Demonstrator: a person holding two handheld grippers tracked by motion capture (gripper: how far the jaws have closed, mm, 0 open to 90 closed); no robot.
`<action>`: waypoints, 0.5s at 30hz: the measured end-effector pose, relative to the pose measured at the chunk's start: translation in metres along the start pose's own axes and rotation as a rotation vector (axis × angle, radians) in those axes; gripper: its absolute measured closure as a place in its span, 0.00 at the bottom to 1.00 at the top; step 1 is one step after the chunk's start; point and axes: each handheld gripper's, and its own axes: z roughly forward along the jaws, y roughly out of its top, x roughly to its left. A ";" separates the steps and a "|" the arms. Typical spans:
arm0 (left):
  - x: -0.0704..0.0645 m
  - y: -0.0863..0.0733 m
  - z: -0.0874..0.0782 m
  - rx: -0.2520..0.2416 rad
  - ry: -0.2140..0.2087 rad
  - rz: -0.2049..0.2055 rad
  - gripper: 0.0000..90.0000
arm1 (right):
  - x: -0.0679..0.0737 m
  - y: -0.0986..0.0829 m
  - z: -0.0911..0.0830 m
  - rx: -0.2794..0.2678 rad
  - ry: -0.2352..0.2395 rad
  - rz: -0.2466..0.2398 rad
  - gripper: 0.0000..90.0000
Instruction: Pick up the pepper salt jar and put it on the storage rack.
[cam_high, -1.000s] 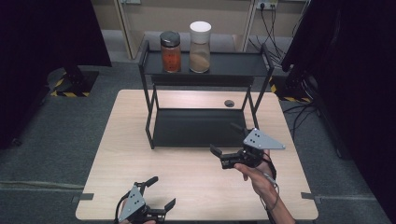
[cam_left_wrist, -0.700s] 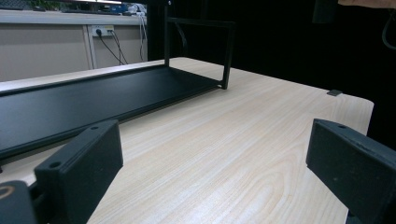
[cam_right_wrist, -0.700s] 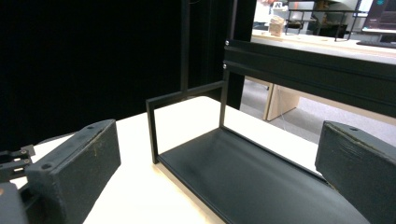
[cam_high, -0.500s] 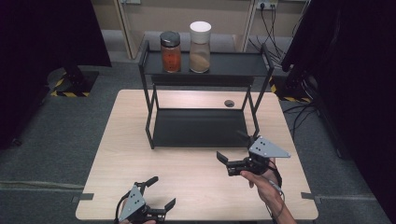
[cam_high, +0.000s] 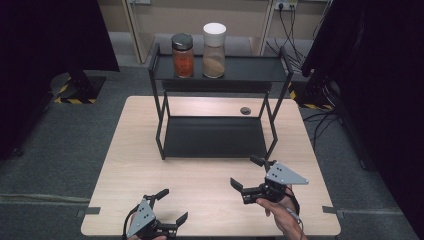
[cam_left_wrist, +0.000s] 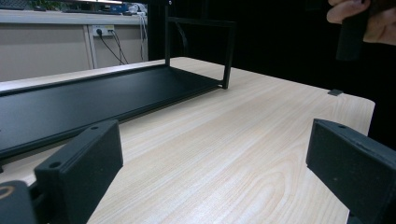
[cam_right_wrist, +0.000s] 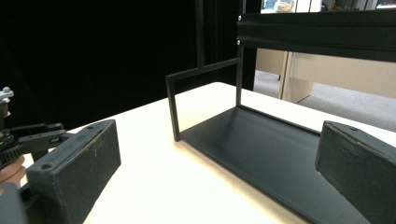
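A black two-tier rack stands on the far half of the wooden table. Its top shelf carries a dark-lidded jar of orange contents and a taller white-lidded jar of tan contents. My right gripper hovers open in front of the rack's right leg, with nothing between its jaws. Its own view looks along the rack's lower shelf. My left gripper sits open and holds nothing at the table's near edge. Its own view faces bare wood.
A small black disc lies on the table behind the rack's right side. In the left gripper view, the hand that holds the other gripper hangs at top right. Cables and dark curtains surround the table.
My right gripper has drawn back from the rack toward the near edge, still open. The left gripper has stayed where it was.
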 end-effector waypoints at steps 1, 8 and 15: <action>0.000 0.000 0.000 0.000 0.000 0.000 0.04 | 0.001 -0.002 0.000 0.000 0.003 0.002 0.00; 0.000 0.000 0.000 0.000 0.002 0.001 0.04 | 0.010 -0.012 -0.004 -0.005 0.012 -0.002 0.00; 0.000 0.000 -0.001 -0.003 0.000 0.001 0.04 | 0.017 -0.020 -0.007 0.004 0.021 -0.003 0.00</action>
